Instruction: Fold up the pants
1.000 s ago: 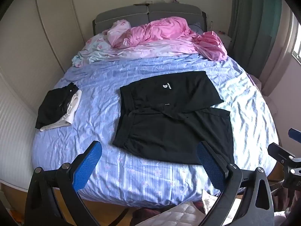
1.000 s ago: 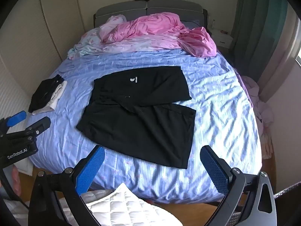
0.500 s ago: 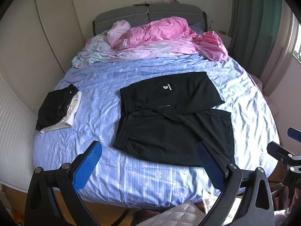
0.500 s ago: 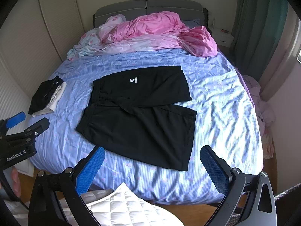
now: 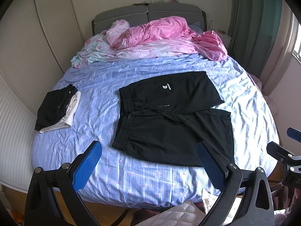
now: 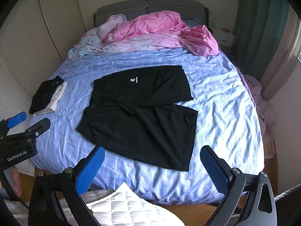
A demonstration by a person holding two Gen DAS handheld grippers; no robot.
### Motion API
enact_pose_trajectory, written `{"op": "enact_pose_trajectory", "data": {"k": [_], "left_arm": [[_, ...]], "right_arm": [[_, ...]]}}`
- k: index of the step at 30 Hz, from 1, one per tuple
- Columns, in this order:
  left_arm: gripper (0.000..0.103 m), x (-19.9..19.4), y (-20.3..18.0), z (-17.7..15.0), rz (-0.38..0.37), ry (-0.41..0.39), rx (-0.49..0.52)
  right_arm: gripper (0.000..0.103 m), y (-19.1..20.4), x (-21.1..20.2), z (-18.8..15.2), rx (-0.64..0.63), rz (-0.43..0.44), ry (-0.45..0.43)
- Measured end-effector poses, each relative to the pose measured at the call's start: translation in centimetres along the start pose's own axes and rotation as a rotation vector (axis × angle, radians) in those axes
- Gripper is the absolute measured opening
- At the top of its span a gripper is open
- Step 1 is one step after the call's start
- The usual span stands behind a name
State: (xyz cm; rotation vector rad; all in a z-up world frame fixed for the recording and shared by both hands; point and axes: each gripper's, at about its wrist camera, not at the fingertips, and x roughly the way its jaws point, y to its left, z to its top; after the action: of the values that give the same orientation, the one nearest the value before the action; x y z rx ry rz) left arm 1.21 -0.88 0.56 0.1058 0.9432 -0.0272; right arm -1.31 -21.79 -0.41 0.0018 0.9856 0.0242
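Note:
Black shorts (image 5: pixel 175 118) with a small white logo lie spread flat on the blue striped bed sheet (image 5: pixel 101 113), waistband to the left, legs to the right; they also show in the right wrist view (image 6: pixel 143 113). My left gripper (image 5: pixel 148 162) is open and empty, held above the bed's near edge in front of the shorts. My right gripper (image 6: pixel 152 167) is open and empty, also short of the near edge. Each gripper shows at the side of the other's view.
A folded stack of black and white clothes (image 5: pixel 56 109) lies at the bed's left edge. A pink crumpled duvet (image 5: pixel 165 37) covers the head end. White quilted fabric (image 6: pixel 124 207) lies below the grippers. A green curtain (image 5: pixel 252 22) hangs at right.
Both views have drifted slightly forward and up, so the shorts sit a little lower in frame. Both grippers stay open; nothing on the bed has moved.

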Motion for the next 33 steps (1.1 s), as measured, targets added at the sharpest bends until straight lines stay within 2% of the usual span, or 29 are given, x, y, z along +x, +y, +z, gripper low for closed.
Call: {"op": "enact_pose_trajectory", "data": {"k": [33], "left_arm": [[0.102, 0.15, 0.10, 0.20, -0.003, -0.001, 0.000]], "right_arm": [[0.103, 0.11, 0.13, -0.05, -0.002, -0.001, 0.002]]}}
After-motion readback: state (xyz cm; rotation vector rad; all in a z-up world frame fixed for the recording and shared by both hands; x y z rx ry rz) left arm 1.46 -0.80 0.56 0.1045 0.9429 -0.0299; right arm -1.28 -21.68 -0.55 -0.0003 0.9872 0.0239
